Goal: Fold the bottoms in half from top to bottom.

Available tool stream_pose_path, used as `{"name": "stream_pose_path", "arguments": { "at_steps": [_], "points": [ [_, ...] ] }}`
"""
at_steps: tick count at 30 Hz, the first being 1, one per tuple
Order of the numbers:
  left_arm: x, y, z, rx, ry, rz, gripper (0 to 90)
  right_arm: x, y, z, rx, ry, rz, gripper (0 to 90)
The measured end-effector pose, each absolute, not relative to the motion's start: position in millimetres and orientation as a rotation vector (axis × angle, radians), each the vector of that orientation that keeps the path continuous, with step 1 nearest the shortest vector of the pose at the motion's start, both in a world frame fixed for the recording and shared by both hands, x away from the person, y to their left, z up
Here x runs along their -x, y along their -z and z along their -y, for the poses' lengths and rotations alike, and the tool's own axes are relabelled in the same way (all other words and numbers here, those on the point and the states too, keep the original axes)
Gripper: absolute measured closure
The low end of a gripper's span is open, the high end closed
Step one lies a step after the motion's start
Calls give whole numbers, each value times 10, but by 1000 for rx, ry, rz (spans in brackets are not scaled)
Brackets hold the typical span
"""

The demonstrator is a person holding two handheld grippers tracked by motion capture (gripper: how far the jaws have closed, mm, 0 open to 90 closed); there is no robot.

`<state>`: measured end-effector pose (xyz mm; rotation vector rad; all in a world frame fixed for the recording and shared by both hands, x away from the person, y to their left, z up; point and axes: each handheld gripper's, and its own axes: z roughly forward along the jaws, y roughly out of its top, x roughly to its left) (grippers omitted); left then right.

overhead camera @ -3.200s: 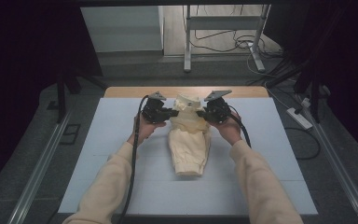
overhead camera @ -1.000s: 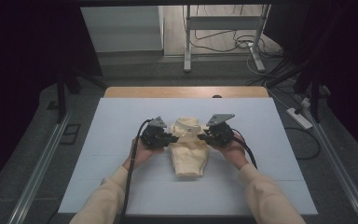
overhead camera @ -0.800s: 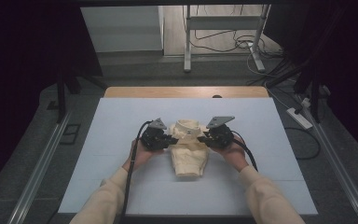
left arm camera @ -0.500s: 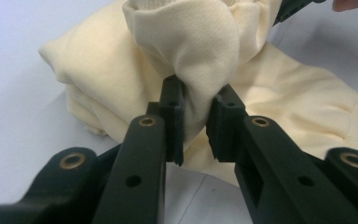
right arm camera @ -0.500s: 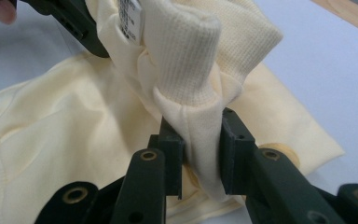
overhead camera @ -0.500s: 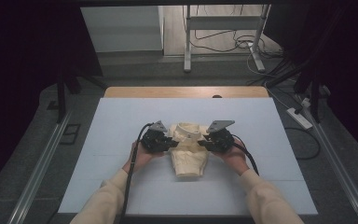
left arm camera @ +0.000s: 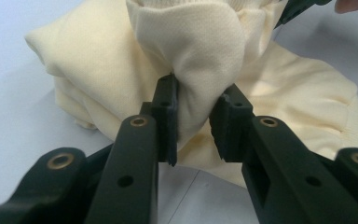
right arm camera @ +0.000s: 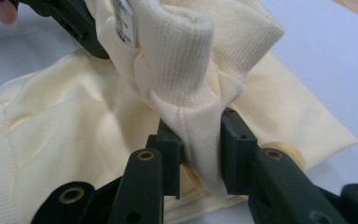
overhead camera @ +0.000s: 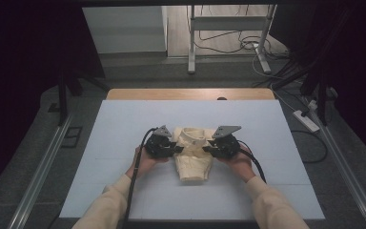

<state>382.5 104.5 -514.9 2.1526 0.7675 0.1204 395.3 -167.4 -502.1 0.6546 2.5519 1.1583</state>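
Near the middle of the desk (overhead camera: 124,143), somewhat toward its near edge, a folded cream garment (overhead camera: 193,157) is lying on the pale blue surface. Left gripper (overhead camera: 163,145) is pinching a fold of fabric at the garment's left side; right gripper (overhead camera: 217,146) is clamping a fold by the ribbed collar (right arm camera: 182,60), jaws nearly closed on cloth.

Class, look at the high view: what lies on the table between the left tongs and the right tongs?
The cream garment, folded, lies between the left tongs and the right tongs; each grips a fold near its collar.
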Motion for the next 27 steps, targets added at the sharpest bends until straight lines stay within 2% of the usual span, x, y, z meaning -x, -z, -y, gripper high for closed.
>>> {"name": "stream_pose_path", "arguments": {
  "at_steps": [6, 11, 14, 20, 27],
  "points": [
    [-3816, 5139, -1039, -2145, -106, -773, 671, -3939, 5008, 1669, -662, -1160, -2553, 679],
    [-3761, 5062, -1040, -2123, -123, -800, 474, -3906, 4969, 1683, -704, -1176, -2547, 566],
    [-3706, 4998, -1089, -2104, -120, -813, 395, -3859, 4921, 1711, -723, -1185, -2544, 496],
    [-3601, 4918, -1250, -2071, -114, -826, 373, -3703, 4815, 1827, -744, -1206, -2532, 417],
    [-3551, 4877, -1364, -2049, -128, -838, 373, -3562, 4667, 2008, -791, -1251, -2498, 403]
  ]
}}
